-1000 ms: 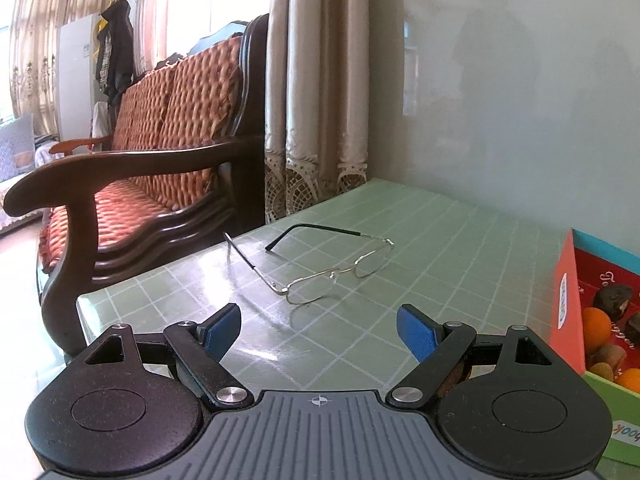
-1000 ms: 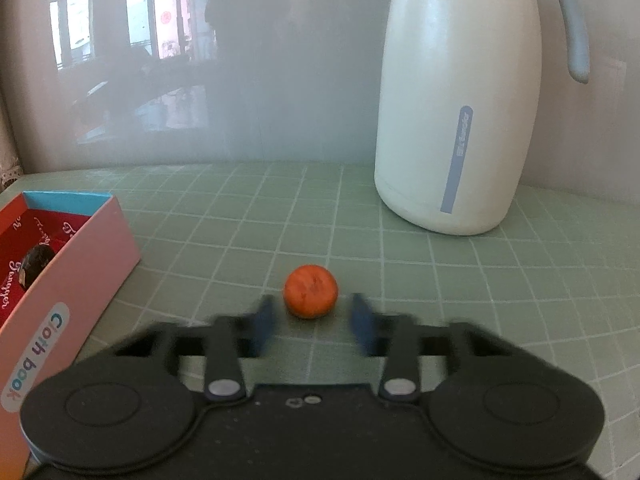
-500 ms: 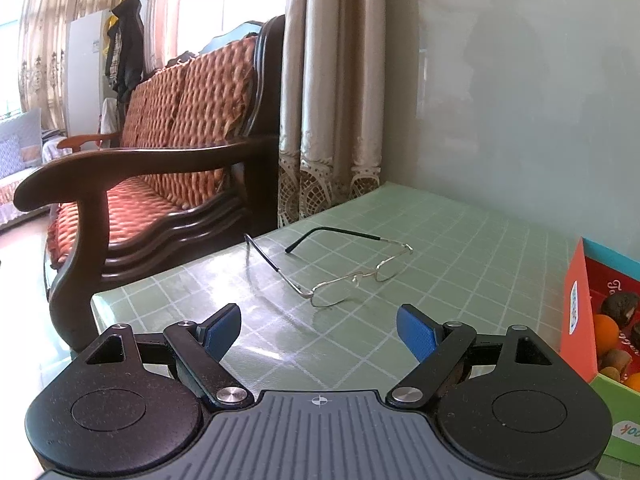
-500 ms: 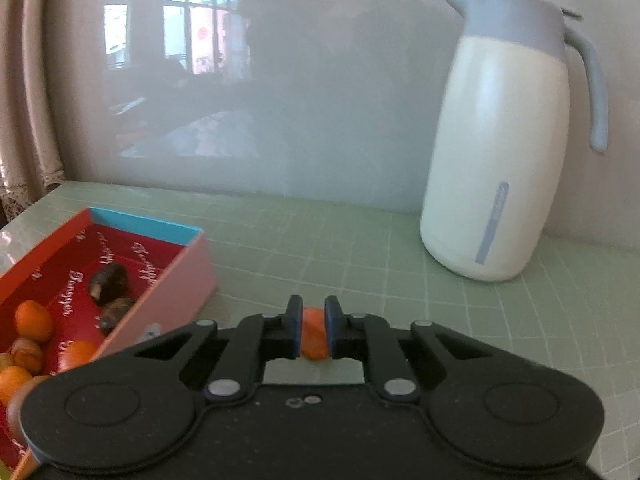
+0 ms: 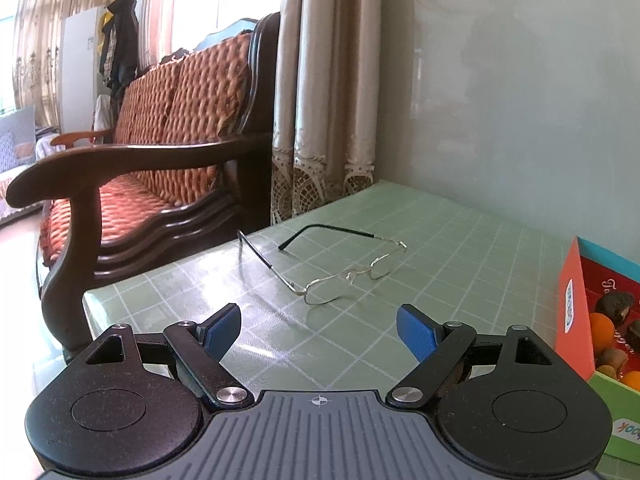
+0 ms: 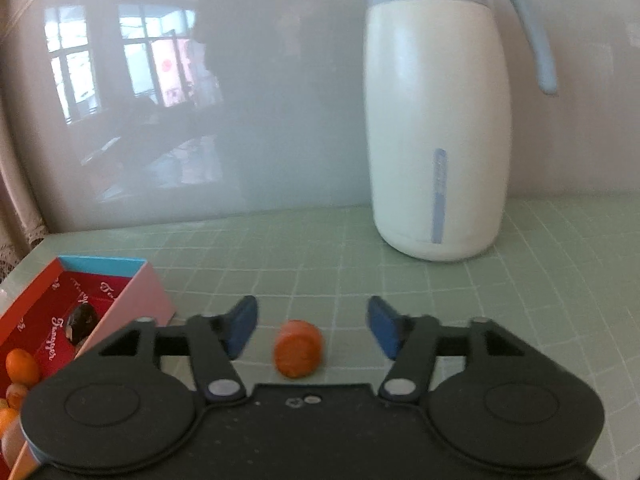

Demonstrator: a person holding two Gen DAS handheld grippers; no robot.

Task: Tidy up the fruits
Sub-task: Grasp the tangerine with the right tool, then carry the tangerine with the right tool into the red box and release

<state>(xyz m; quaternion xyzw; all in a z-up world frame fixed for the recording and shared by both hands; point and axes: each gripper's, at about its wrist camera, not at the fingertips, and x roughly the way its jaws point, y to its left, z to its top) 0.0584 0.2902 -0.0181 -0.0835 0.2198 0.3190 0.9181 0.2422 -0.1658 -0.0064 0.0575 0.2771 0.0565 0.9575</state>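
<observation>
So the right gripper has just been opening its jaws, and the blue pads now sit clear of the little orange fruit on both sides. The fruit is between them but nothing presses on it, there's a visible gap on each side. It looks a bit smeared, so I can't tell whether it rests on the green checked table or not. Just off to the left of that gripper is the open red box with the pink outer wall, and there are already a few orange fruits and a dark one inside. Further back on the right a tall white jug with a pale blue lid and handle stands upright by the wall.

The left gripper hangs with its jaws wide and nothing between them. Ahead of it a pair of thin metal glasses lies on the table with its arms unfolded. The same red box pokes in at the right edge, fruit visible inside, well apart from the fingers. Past the table edge there's a dark wooden sofa with orange cushions.
</observation>
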